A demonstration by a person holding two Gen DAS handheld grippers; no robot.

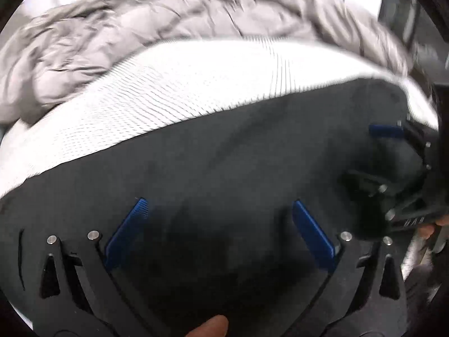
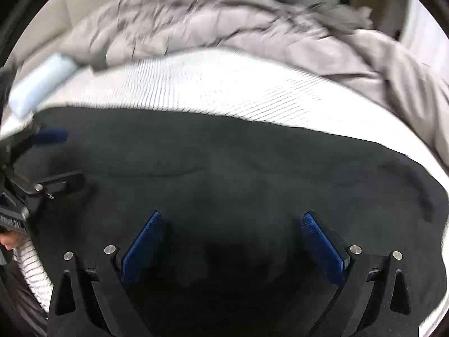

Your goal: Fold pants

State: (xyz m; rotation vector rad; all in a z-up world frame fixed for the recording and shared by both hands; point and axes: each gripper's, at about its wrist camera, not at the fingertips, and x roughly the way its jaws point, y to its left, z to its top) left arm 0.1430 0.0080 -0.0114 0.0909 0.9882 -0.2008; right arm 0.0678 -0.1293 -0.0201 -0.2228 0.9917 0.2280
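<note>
The dark pants (image 1: 224,151) lie spread flat on the bed (image 1: 179,90), on its white ribbed cover, along the near edge, with a rumpled grey duvet (image 1: 140,22) heaped toward the far side. A pale blue bundle (image 2: 42,81) sits near the bed's far left corner in the right wrist view.

Both tools hover just above the cloth with fingers spread and nothing between them. The left tool (image 1: 219,216) is over the left part of the pants, and the right tool (image 2: 233,227) over the right part; each shows at the edge of the other's view, so they work side by side. Both pictures are smeared by motion.

The step in hand looks like reaching for a grip before a fold. To do it well, each tool should come down on an edge of the pants, not the flat middle, so that one finger can slip under the cloth. It should take only the pants, not the cover below. The two grips should sit level with each other, so the fold line runs straight. Lifting both together and keeping the cloth lightly taut between them should stop wrinkles.
</note>
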